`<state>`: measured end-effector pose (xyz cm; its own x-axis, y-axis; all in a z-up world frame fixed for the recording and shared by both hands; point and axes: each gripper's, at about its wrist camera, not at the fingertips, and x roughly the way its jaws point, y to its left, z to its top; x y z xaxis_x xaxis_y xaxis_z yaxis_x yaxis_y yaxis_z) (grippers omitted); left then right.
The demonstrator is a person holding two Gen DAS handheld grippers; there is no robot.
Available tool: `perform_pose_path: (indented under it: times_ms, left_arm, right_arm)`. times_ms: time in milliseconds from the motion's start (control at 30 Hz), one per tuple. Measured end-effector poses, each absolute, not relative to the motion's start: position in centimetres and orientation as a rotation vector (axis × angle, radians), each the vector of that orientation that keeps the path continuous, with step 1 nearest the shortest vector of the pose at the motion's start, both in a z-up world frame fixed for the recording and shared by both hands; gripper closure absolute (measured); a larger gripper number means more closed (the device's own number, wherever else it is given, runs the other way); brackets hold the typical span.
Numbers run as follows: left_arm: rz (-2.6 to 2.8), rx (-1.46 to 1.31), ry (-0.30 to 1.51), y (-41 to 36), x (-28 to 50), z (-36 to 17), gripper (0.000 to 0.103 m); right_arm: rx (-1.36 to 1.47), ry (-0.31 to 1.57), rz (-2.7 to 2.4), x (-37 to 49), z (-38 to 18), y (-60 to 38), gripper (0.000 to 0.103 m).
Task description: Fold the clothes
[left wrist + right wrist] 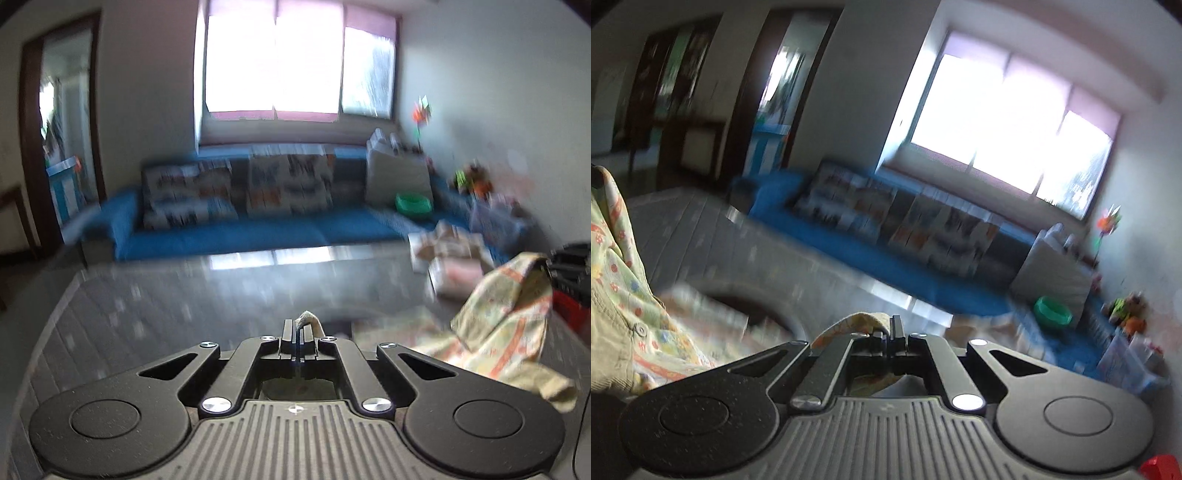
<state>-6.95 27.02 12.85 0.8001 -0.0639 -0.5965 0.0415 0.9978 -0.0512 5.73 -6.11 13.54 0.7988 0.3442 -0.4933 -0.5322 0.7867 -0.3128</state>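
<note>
A pale yellow garment (506,317) with small orange and blue prints hangs lifted at the right of the left wrist view, above a grey quilted surface (147,317). My left gripper (297,326) is shut on a small fold of that cloth, which pokes out past its tips. In the right wrist view the same garment (617,295), with a button on it, fills the left side, and my right gripper (892,328) is shut on another edge of it. The black right gripper (569,269) shows at the far right edge of the left wrist view, at the cloth's top. Both views are blurred by motion.
A blue sofa (229,229) with patterned cushions stands under a bright window beyond the quilted surface. A green bowl (413,203), toys and folded cloths (454,254) lie at its right end. A dark doorway (59,140) opens at the left.
</note>
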Motion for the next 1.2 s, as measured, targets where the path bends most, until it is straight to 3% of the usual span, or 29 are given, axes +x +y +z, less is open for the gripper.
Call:
perform_pose_path:
  times_ms: [200,267,400,567,767,900,1200]
  left_arm:
    - [-0.108,-0.112,0.843,26.6,-9.5,5.7,0.098]
    - [-0.120,-0.127,0.878,26.7,-10.2,4.5,0.096]
    - [-0.110,-0.101,0.906,26.7,-11.5,3.8,0.094]
    - [-0.062,-0.122,0.915,27.9,-12.3,3.5,0.090]
    - [-0.029,-0.107,0.888,28.4,-12.7,4.2,0.079]
    - [-0.032,-0.079,0.871,28.2,-13.7,4.7,0.060]
    - [-0.047,-0.066,0.805,28.6,-15.0,6.5,0.055]
  right_arm:
    - [-0.508,0.644,0.524,3.2,7.0,-7.4,0.100]
    - [-0.509,0.717,0.530,2.6,5.6,-8.1,0.092]
    - [-0.531,0.796,0.515,1.3,4.5,-10.4,0.086]
    - [-0.483,0.853,0.473,0.6,5.4,-13.7,0.065]
    - [-0.468,0.811,0.447,-0.2,7.0,-15.3,0.061]
    - [-0.493,0.803,0.507,-0.9,7.6,-14.6,0.055]
    - [-0.470,0.759,0.606,-2.3,7.5,-12.6,0.056]
